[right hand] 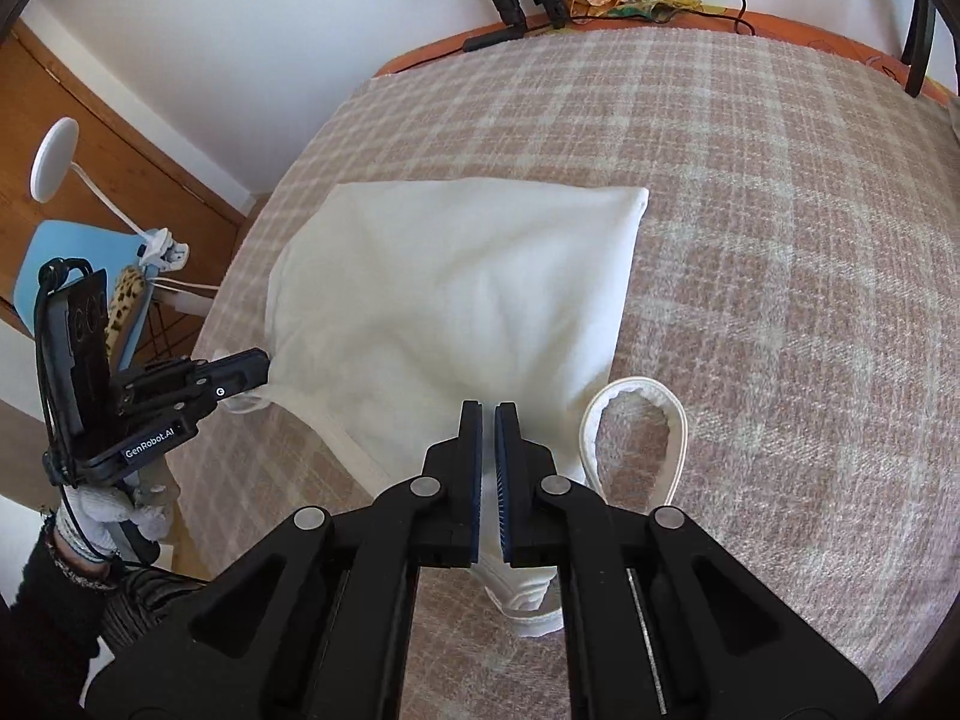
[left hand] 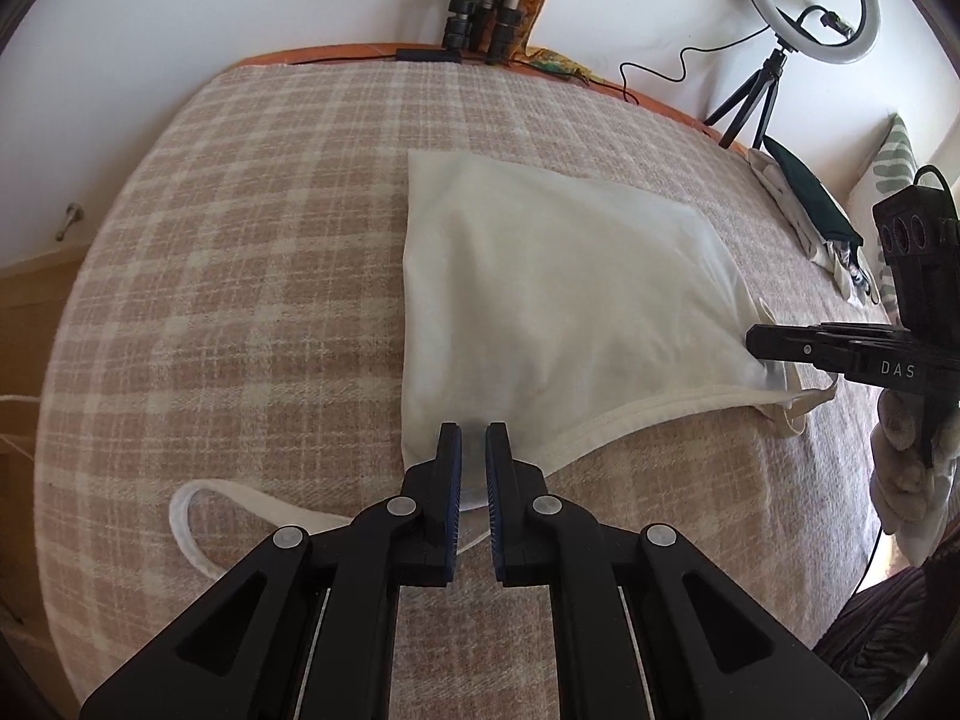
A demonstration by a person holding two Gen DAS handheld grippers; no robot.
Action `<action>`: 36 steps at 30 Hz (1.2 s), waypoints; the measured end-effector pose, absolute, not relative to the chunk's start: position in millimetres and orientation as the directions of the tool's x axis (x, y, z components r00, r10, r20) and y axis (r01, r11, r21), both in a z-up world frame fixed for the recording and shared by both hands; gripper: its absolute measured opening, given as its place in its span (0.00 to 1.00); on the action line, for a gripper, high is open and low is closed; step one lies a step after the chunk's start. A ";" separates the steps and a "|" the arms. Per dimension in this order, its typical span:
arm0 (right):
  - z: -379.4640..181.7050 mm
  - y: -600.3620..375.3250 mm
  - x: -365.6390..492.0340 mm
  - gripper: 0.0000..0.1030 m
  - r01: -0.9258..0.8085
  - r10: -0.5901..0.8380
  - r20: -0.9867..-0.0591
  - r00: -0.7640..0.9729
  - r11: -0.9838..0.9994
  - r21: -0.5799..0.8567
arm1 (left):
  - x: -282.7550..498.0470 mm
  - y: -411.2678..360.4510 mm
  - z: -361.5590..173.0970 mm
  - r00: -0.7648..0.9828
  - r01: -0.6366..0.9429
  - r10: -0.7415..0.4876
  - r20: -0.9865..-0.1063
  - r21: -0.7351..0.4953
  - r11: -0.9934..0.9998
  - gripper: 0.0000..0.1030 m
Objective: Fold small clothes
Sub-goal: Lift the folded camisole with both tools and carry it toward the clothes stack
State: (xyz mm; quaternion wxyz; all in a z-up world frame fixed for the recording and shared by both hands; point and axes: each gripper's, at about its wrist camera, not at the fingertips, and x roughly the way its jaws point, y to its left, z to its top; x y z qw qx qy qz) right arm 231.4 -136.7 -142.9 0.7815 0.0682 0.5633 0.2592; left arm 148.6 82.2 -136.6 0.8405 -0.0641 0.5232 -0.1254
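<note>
Pink-and-cream plaid wool covers the bed (left hand: 240, 252), the largest thing in both views, running from the near edge up to an orange strip along the white wall at 12 o'clock. On it lies a white tank top (left hand: 558, 276), thin and slightly see-through, folded into a rough four-sided shape with soft creases across its middle and a ribbed hem band along its near edge. In the left wrist view it fills the centre and reaches toward 3 o'clock; one shoulder strap (left hand: 198, 516) loops out flat on the blanket at 8 o'clock. In the right wrist view the other strap (right hand: 636, 438) curls into an open loop at about 4 o'clock of the garment.

The left gripper (left hand: 474, 438) is clenched on the top's near corner, cloth pinched between its blue pads. The right gripper (right hand: 487, 420) is likewise clamped on white fabric, which hangs below its fingers. A ring light (left hand: 810, 0) on a small tripod stands at 1 o'clock in the left view.
</note>
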 end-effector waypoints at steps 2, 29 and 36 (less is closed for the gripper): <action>-139.9 -143.4 229.2 0.05 -0.334 0.506 -0.836 0.214 0.842 0.424 | 138.8 82.8 -135.4 0.419 0.165 -0.278 -0.865 -0.228 0.959 0.09; -170.4 -182.0 282.9 0.51 -0.123 0.742 -0.587 0.324 0.649 0.751 | 176.5 123.1 -151.3 0.430 -0.041 -0.573 -0.698 -0.649 0.759 0.46; -176.0 -157.6 290.2 0.46 -0.162 0.752 -0.579 0.316 0.644 0.748 | 186.9 112.0 -150.2 0.427 -0.021 -0.575 -0.698 -0.644 0.765 0.43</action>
